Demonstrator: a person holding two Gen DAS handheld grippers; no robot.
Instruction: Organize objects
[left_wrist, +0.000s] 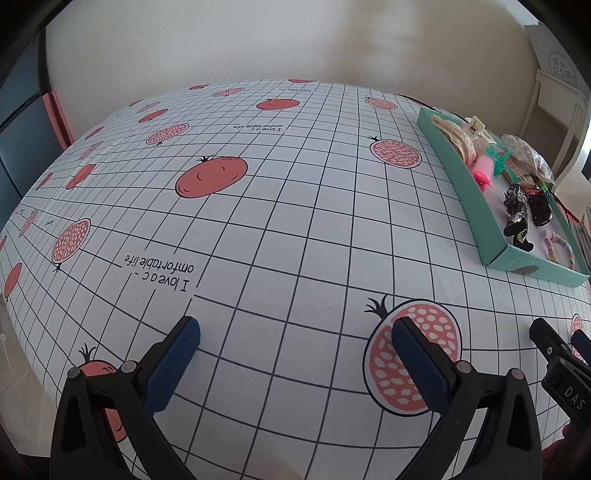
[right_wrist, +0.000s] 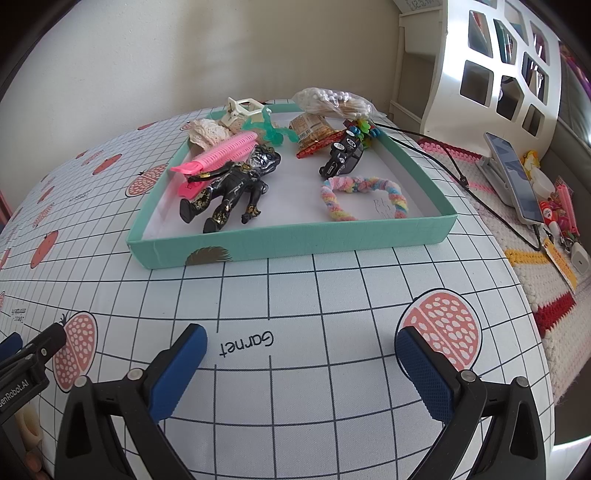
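Right claw (right_wrist: 301, 363) spread wide, empty — low over the gridded table (right_wrist: 314, 295) cloth. Left claw (left_wrist: 295, 354) likewise wide, gripping nothing. Beyond the right claw, teal tray (right_wrist: 295, 243) on the cloth holds black figure (right_wrist: 229, 184), pink comb (right_wrist: 218, 155), toy car (right_wrist: 341, 155), pastel scrunchie (right_wrist: 364, 197) — snack packet (right_wrist: 314, 133) at back.

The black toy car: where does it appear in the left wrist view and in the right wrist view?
Left wrist view: the black toy car is far right, in the teal tray, right of the black figure.
Right wrist view: the black toy car is upper centre, toward the tray's back right, above the pastel braided loop.
Shared landmark: the black figure lying in the tray.
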